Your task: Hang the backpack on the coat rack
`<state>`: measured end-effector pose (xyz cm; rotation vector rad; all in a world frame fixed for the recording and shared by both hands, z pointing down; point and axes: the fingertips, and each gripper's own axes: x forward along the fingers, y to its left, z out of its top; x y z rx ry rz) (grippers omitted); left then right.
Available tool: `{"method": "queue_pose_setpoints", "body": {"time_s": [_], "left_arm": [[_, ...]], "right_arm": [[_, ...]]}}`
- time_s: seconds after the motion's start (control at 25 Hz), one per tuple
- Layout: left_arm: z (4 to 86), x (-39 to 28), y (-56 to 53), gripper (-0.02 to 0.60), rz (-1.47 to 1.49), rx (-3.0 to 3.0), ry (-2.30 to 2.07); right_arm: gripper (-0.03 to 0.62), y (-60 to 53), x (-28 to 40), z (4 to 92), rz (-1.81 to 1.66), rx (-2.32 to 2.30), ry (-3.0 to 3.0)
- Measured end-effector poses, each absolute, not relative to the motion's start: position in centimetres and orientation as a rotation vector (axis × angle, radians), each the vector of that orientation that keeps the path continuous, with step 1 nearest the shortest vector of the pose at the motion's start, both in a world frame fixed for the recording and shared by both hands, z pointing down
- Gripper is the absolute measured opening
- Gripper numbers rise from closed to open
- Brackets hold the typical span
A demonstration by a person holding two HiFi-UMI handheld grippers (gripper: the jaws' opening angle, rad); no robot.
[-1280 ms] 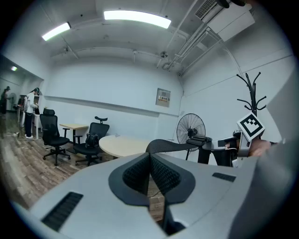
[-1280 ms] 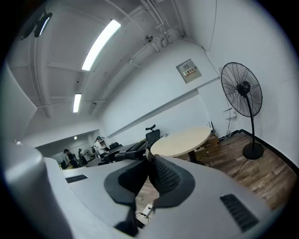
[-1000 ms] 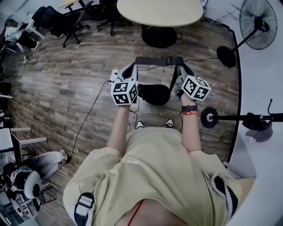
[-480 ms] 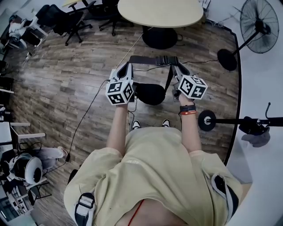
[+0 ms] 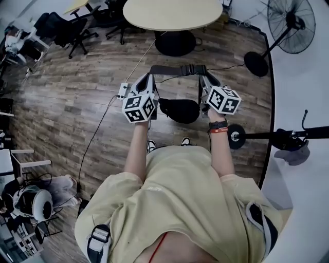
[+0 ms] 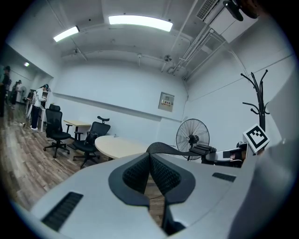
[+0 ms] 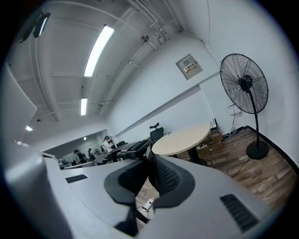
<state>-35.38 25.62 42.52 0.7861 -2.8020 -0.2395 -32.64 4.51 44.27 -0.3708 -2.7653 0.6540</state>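
The black backpack (image 5: 179, 110) hangs by its top strap (image 5: 177, 69), which is stretched level between my two grippers above the wooden floor. My left gripper (image 5: 150, 76) is shut on the strap's left end, and the webbing runs right from its jaw tips (image 6: 150, 155). My right gripper (image 5: 205, 76) is shut on the right end (image 7: 149, 159). The coat rack stands at my right: its round base (image 5: 236, 136) is beside my right arm, and its black branching hooks (image 6: 258, 93) show against the white wall.
A round beige table (image 5: 172, 13) stands ahead. A pedestal fan (image 5: 290, 20) is at the far right by the wall. Office chairs (image 5: 67, 28) are at the far left. A power strip (image 5: 123, 91) and its cable (image 5: 97, 138) lie on the floor.
Both grippers have travelled together across the room with the backpack hanging between them. The floor, table and fan have shifted left in the head view. The hold on the strap is unchanged.
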Motion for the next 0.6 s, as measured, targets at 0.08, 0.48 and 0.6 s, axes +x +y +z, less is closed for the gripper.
{"method": "queue_pose_setpoints", "body": {"time_s": [0.08, 0.48, 0.6], "left_arm": [[42.6, -35.1, 23.5, 0.025, -0.229, 0.823, -2.786], [43.1, -34.1, 13.7, 0.025, -0.172, 1.129, -2.646], [42.8, -34.8, 10.9, 0.025, -0.175, 1.250, -2.586]], "right_arm": [[0.049, 2.4, -31.9, 44.4, 0.674, -0.327, -2.771], [0.049, -6.3, -27.1, 44.9, 0.769, -0.014, -2.831], [0.048, -7.9, -25.6, 44.8, 0.783, 0.116, -2.843]]}}
